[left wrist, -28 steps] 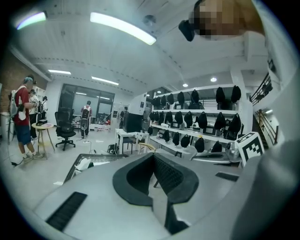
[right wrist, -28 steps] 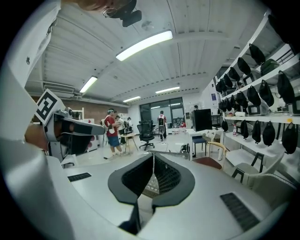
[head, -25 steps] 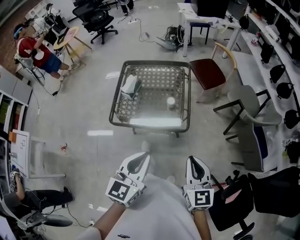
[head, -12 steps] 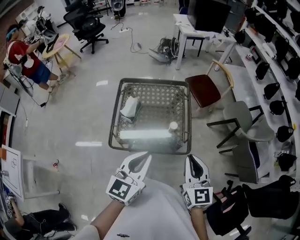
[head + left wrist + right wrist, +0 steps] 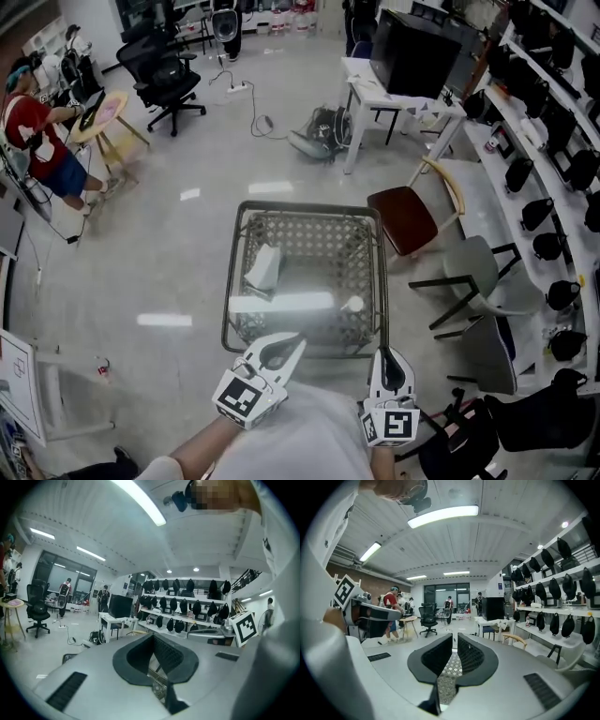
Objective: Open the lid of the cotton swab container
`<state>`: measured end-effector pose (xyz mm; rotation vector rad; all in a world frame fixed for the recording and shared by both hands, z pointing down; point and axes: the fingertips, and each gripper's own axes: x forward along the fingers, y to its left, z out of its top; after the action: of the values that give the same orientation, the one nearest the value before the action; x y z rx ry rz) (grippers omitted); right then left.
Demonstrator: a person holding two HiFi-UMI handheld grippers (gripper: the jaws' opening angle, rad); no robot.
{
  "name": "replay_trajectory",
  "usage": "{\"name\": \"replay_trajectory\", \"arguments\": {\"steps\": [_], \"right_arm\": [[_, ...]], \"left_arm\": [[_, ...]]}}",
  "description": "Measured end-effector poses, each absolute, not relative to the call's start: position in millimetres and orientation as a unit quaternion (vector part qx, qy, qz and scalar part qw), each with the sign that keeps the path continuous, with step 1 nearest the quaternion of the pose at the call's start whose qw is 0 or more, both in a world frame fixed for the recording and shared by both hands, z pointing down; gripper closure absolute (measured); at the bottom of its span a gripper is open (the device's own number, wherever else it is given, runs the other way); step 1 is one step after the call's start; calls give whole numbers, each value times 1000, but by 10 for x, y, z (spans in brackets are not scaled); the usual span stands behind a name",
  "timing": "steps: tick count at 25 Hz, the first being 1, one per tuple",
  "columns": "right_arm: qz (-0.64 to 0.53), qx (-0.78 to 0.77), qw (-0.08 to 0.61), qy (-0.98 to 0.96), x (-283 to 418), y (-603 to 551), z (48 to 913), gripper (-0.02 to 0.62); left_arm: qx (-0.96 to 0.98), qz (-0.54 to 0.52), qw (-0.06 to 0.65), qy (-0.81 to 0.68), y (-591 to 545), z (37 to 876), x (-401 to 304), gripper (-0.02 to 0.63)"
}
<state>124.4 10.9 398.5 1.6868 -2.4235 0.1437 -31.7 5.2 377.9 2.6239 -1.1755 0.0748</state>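
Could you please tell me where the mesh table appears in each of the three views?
Head view: table at centre, slightly low.
Left gripper view: a sliver of the table at bottom centre, seen between the jaws.
Right gripper view: its mesh at bottom centre, between the jaws.
Shared landmark: the white desk beyond the table.

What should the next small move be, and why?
Probably bring the right gripper forward to the small white container near the right edge of the table, opening its jaws on the way. Both it and the left gripper are shut, empty and short of the container.
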Motion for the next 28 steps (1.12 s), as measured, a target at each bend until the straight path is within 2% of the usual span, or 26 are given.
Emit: {"name": "replay_trajectory", "arguments": {"steps": [4,13,22,28], "right_arm": [[51,581,101,-806,1205,47,3953,584],[52,578,102,-808,1216,-137,4137,518],[68,573,112,-809,1261,-508,4763,488],[97,581,138,-797,1286,-652,5429,430]], "left_arm": [[914,22,128,-383,-108,3705,-337,603],[912,17,138,-386,-310,3676,-282,603],[905,34,158,-394,-464,3987,-266,603],[902,40,168,-395,-465,4104,-286,603]]}}
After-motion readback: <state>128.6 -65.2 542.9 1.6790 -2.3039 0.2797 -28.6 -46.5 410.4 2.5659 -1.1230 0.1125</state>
